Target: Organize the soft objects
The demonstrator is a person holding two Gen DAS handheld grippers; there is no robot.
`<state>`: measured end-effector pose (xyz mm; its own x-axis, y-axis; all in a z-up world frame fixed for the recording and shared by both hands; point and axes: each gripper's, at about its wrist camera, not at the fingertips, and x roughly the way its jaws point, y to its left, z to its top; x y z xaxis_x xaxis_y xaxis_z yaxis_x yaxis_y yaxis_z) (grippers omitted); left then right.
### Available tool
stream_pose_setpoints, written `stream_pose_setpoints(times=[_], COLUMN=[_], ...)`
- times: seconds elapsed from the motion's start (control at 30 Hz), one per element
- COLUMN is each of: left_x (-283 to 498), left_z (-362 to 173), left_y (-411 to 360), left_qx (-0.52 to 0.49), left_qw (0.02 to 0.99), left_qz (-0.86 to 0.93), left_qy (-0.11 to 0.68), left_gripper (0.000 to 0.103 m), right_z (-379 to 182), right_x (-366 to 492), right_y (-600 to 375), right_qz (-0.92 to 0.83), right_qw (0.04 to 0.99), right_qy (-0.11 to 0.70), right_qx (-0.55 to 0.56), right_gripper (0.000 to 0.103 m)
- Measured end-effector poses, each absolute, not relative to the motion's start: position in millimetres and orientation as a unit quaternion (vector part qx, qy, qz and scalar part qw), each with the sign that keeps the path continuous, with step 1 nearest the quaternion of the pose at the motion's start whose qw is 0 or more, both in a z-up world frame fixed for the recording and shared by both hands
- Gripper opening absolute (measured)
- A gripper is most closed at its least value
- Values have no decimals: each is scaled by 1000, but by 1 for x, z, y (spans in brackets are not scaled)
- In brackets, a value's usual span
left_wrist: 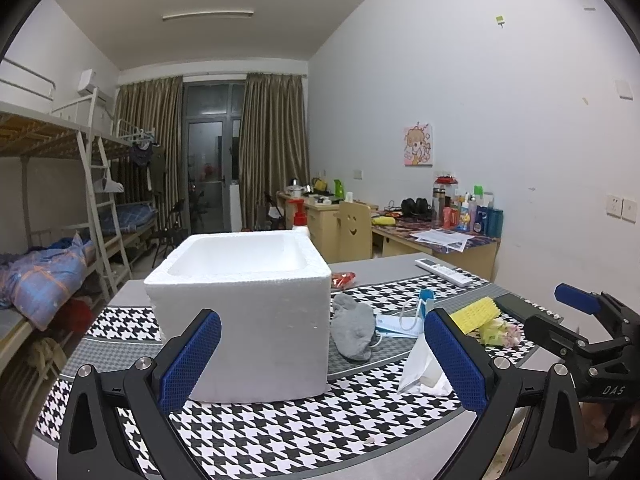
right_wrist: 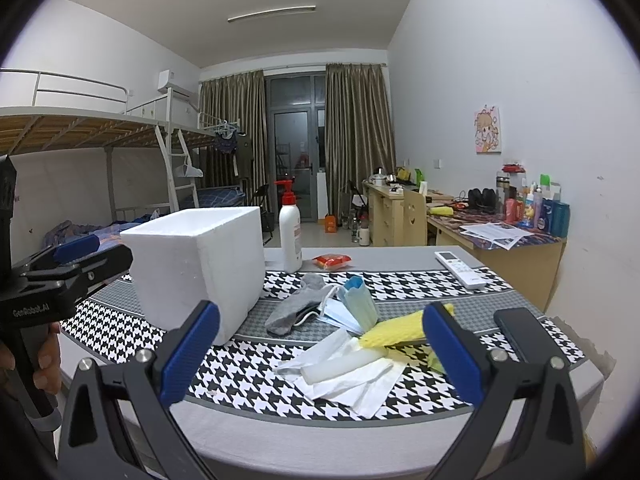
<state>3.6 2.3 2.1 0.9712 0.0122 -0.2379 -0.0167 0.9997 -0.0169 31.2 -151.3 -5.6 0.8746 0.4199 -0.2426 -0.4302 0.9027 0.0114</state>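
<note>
Foam box (left_wrist: 244, 312) sits on houndstooth mat just ahead of your left gripper (left_wrist: 320, 360), jaws spread, empty. Grey sock (right_wrist: 298, 306), masks (right_wrist: 352, 308), yellow cloth (right_wrist: 394, 330), tissues (right_wrist: 348, 372) lie ahead of your right gripper (right_wrist: 320, 356), likewise spread, empty.

Grey table (right_wrist: 376, 258) w/ black-and-white houndstooth cloth (right_wrist: 256, 372) carries white foam box (right_wrist: 200, 264), grey sock (right_wrist: 298, 308), blue face masks (right_wrist: 352, 306), yellow sponge cloth (right_wrist: 394, 330), white tissue pkts (right_wrist: 348, 372), white pump bottle (right_wrist: 290, 232), red snack pkt (right_wrist: 332, 261), white remote (right_wrist: 460, 269), black phone (right_wrist: 520, 330).
</note>
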Motion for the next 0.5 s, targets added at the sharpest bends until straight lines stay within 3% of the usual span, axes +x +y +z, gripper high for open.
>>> stream_pose_setpoints(times=[0.5], left_x=[2], left_z=[3], left_y=[2], left_qx=[-7], left_qw=[993], left_qz=[10], left_qy=[120], left_gripper=[102], right_z=[-5], right_x=[35], right_y=[-159], right_qz=[215], right_qw=[969], right_qy=[119], right_qx=[-19], right_gripper=[102])
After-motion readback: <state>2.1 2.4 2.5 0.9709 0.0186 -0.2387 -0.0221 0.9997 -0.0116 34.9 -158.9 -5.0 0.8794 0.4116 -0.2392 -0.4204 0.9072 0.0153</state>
